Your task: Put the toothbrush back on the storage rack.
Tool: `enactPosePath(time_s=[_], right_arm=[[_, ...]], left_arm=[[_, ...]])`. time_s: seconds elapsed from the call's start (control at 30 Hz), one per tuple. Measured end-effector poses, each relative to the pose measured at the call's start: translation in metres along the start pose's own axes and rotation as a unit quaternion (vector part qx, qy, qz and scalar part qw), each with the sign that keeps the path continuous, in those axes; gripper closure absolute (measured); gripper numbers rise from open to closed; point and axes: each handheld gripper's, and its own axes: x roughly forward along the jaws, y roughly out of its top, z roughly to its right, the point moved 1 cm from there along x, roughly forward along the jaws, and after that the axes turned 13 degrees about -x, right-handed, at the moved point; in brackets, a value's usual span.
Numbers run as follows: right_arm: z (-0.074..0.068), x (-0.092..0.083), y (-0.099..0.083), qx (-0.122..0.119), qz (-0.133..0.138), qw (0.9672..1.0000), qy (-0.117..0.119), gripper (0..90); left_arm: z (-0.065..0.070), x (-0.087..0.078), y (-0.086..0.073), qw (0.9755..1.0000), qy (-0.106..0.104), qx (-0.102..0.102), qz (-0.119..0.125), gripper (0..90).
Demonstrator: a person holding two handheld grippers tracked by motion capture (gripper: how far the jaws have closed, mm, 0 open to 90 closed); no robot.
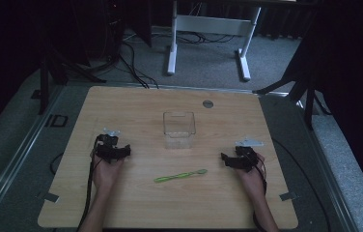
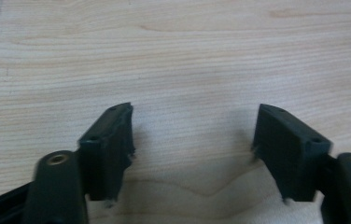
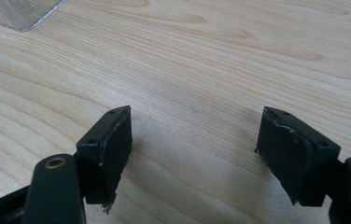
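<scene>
The green toothbrush [image 1: 180, 176] lies on the counter [image 1: 136, 203] between my hands, long axis left-right, bristle head toward my right gripper [image 1: 228, 159], which seems nearer. Both my jaws stand wide and empty; left gripper [image 1: 123, 151] too.

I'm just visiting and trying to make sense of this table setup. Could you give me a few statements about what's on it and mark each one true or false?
1. A green toothbrush lies flat on the table, between the two hands. True.
2. The toothbrush is inside the clear box. False: it lies on the wood, nearer the person than the box.
3. The left gripper has its jaws open, with bare wood between them. True.
4. The right gripper is clamped on the toothbrush. False: its jaws are apart and hold nothing.
5. The clear box lies tipped on its side. False: it stands upright with its opening upward.
</scene>
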Motion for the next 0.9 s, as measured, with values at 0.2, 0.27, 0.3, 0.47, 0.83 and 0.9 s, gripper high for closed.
enactPosePath(time_s=[0.2, 0.27, 0.3, 0.47, 0.83, 0.9], right_arm=[[0.000, 0.000, 0.000, 0.000, 0.000, 1.0000, 0.000, 26.4], [0.000, 0.000, 0.000, 0.000, 0.000, 1.0000, 0.000, 26.4], [0.000, 0.000, 0.000, 0.000, 0.000, 1.0000, 0.000, 26.4], [0.000, 0.000, 0.000, 0.000, 0.000, 1.0000, 0.000, 26.4], [0.000, 0.000, 0.000, 0.000, 0.000, 1.0000, 0.000, 26.4], [0.000, 0.000, 0.000, 0.000, 0.000, 1.0000, 0.000, 26.4]], left_arm=[[-0.005, -0.006, -0.002, 0.9999, 0.000, -0.010, 0.009, 42.6], [-0.005, -0.011, -0.003, 0.9998, -0.005, -0.005, 0.016, 42.7], [-0.005, -0.012, -0.003, 0.9998, -0.009, -0.006, 0.020, 42.7], [-0.002, -0.022, 0.000, 0.9993, -0.027, -0.003, 0.027, 42.8], [0.011, -0.043, 0.002, 0.9972, -0.061, 0.017, 0.040, 42.7], [0.012, -0.046, 0.003, 0.9967, -0.066, 0.019, 0.041, 42.7]])
